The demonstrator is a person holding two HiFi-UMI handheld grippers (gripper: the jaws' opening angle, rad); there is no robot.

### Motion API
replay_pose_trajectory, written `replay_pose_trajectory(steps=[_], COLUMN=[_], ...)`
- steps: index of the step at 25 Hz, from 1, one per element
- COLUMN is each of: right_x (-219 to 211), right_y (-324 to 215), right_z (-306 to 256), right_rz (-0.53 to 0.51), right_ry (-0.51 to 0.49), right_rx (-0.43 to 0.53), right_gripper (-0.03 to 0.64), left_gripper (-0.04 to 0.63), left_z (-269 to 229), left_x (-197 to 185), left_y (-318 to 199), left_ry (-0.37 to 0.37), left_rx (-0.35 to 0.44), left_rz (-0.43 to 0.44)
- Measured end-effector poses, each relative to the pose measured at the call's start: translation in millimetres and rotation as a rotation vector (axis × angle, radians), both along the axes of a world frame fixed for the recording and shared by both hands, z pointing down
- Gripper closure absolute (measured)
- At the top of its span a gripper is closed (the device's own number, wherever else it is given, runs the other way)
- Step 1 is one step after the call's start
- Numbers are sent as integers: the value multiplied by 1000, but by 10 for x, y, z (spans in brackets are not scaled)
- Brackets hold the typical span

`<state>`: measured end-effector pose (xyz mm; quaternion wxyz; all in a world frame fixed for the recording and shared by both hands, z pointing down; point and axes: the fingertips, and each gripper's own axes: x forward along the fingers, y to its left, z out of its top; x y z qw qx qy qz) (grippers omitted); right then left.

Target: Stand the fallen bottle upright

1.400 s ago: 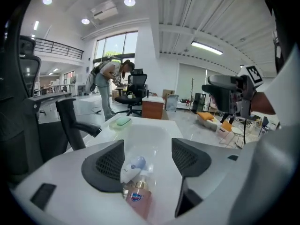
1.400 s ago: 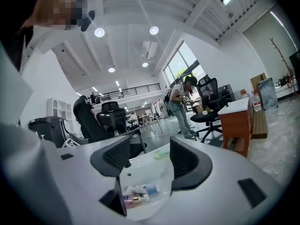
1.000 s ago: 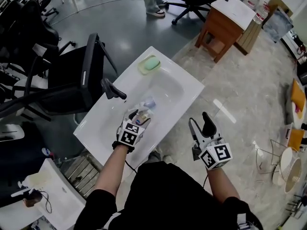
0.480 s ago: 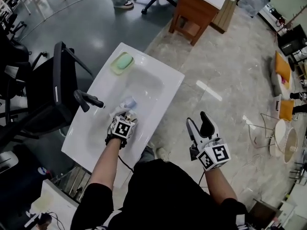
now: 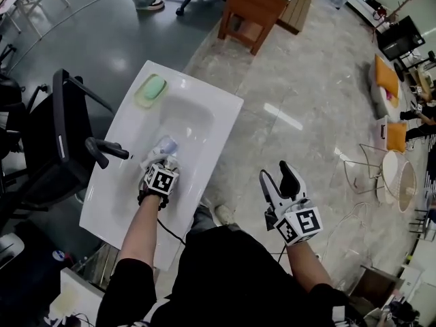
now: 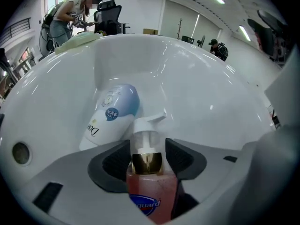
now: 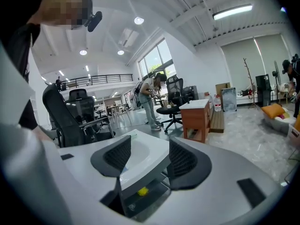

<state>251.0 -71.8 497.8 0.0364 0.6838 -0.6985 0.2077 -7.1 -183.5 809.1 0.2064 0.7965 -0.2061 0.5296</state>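
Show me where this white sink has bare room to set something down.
Bare: the flat sink top nearest the person, and the basin's far end by the soap dish. Crowded: mid-basin, with the Dove bottle, pink pump bottle and left gripper closing around it.

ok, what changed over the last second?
The left gripper dropped down into the white sink, and its jaws are closing around the clear pink pump-top soap bottle, now between them. Unchanged: the white-and-blue plastic bottle lies in the basin, the green soap sits at the corner, the right gripper stays open, empty.
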Motion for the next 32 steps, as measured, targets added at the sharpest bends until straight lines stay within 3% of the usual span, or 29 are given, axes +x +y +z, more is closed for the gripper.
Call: replay_pose_trajectory(steps=[7, 11, 15, 21, 27, 32], right_x=[-149, -201, -254, -452, -818, -1097], right_y=[-25, -83, -135, -328, -589, -930], right_z=[46, -17, -81, -116, -86, -178], right_rz=[-28, -52, -83, -149, -306, -437], right_ry=[-9, 2, 22, 17, -9, -58], right_rx=[-22, -6, 12, 14, 23, 90], right_gripper=[367, 379, 391, 396, 397, 399], left_gripper=[356, 394, 396, 397, 399, 399], left_z=[29, 50, 5, -358, -848, -1205], left_x=[21, 95, 75, 186, 217, 11], left_y=[-103, -72, 38, 51, 146, 123], left_ry=[-6, -4, -15, 80, 148, 151], left_rx=[-57, -107, -97, 1, 122, 250], left_rz=[28, 68, 87, 110, 109, 33])
